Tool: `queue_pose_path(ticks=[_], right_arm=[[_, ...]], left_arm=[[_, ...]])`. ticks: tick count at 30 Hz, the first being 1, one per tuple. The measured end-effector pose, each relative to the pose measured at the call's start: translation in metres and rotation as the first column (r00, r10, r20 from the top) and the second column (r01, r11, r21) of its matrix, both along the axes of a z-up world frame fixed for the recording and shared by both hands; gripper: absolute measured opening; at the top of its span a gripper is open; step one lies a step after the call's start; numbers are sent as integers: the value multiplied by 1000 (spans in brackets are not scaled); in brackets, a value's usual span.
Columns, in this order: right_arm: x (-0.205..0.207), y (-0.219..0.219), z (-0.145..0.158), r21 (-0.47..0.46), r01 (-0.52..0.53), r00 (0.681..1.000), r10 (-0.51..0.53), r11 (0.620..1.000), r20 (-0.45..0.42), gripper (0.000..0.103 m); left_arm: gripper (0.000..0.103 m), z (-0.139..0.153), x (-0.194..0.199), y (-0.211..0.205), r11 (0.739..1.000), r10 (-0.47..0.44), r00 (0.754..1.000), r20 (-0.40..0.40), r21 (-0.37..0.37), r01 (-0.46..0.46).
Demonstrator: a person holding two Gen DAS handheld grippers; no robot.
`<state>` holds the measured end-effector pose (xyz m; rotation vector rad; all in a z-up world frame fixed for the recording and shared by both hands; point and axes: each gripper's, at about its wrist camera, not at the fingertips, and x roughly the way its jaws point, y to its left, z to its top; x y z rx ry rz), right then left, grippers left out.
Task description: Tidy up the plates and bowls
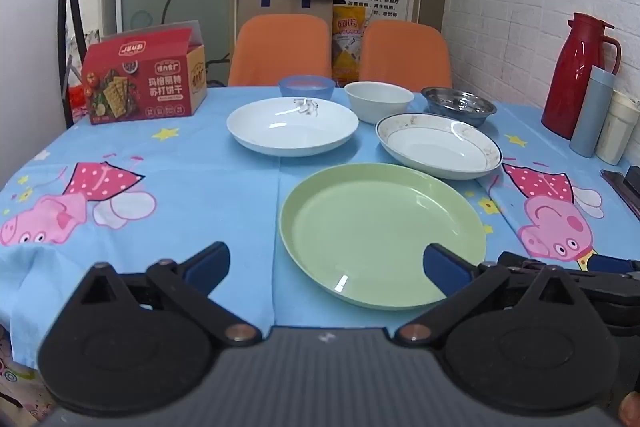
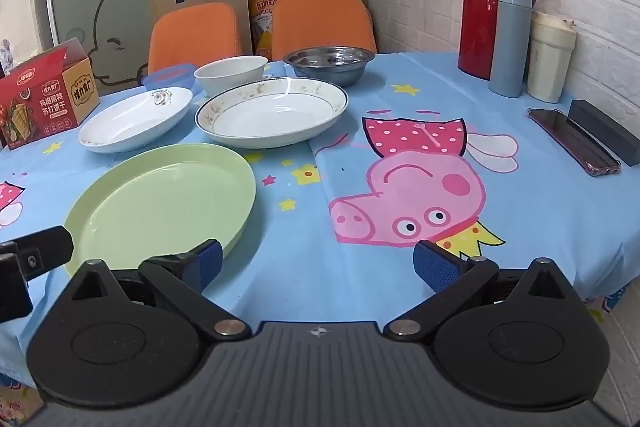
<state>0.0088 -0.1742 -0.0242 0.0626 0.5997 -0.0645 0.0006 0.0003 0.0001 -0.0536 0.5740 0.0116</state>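
A green plate [image 1: 380, 227] [image 2: 168, 195] lies nearest on the blue cartoon tablecloth. Behind it lie a white plate [image 1: 292, 125] [image 2: 134, 119] and a blue-rimmed white plate [image 1: 438, 145] [image 2: 272, 111]. Further back stand a blue bowl [image 1: 306, 85] [image 2: 168, 77], a white bowl [image 1: 378, 99] [image 2: 230, 73] and a steel bowl [image 1: 458, 105] [image 2: 330, 63]. My left gripper [image 1: 324, 267] is open and empty at the green plate's near edge. My right gripper [image 2: 316, 261] is open and empty, just right of the green plate.
A red cracker box [image 1: 144, 77] [image 2: 44, 93] stands at the back left. A red thermos [image 2: 494, 3] [image 1: 578, 73], a grey flask [image 2: 510, 41] and a cream cup [image 2: 550, 57] stand by the right wall. A phone [image 2: 574, 141] and dark case [image 2: 604, 131] lie at right. Two orange chairs [image 1: 280, 49] stand behind.
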Motion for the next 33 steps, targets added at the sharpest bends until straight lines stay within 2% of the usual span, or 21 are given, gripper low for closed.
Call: queue_pose_path(ticks=[8,9,33], right_arm=[[0,7,0,-6,-2,1000,2,1000,-7,103],[0,7,0,-3,-2,1000,2,1000,-7,103],[0,14,-1,-12,-33,999,33,999,-7,103]], left_arm=[[103,1,2,3,1000,8,1000,8,3,-8],[103,-7,2,9,1000,8,1000,6,-4,-8],[103,-3,0,9,1000,16,1000,2,-12,-16]])
